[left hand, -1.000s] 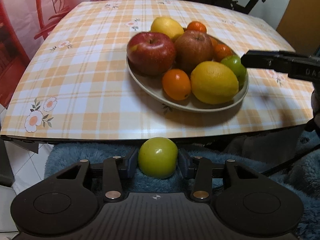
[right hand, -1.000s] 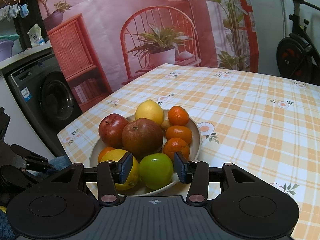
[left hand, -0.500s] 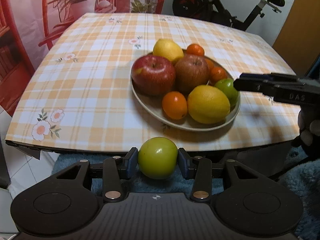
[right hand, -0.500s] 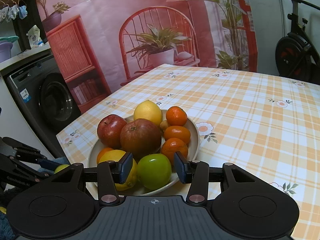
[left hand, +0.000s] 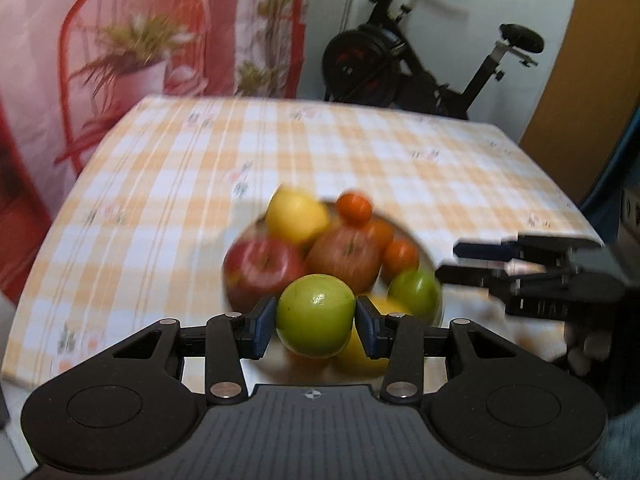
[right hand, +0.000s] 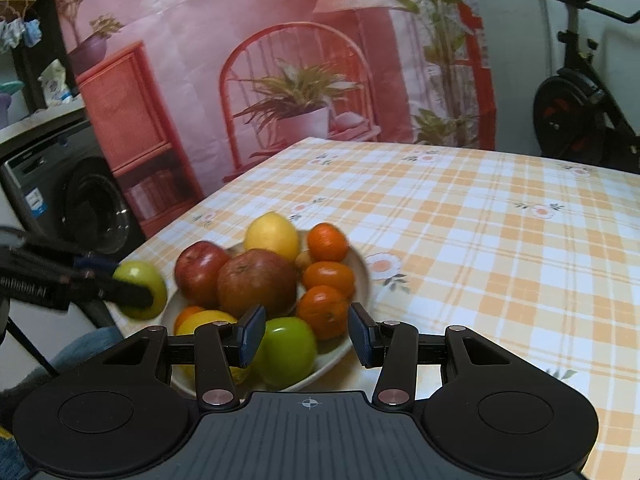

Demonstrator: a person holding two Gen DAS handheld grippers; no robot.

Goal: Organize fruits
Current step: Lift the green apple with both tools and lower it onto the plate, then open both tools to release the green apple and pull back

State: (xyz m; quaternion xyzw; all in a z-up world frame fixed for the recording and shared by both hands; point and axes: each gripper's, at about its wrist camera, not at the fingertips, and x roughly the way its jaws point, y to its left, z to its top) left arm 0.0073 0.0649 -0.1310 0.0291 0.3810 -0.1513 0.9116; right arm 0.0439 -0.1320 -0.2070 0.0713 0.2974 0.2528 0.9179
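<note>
Green and round, the held apple (left hand: 316, 314) sits pinched between both pads of the left hand-held gripper (left hand: 316, 322), just above the near left rim of the plate (right hand: 360, 264); that plate (piled with red apples, lemons and tangerines) rests on the checked bench (right hand: 480, 216); further right, the right hand-held gripper (right hand: 306, 336) stands parted, gripping nothing, a second green apple (right hand: 286, 350) lying loose in the plate between its fingers.

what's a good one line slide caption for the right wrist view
Open right gripper poised over a green apple on the full fruit plate, while the left gripper brings another green apple.
</note>
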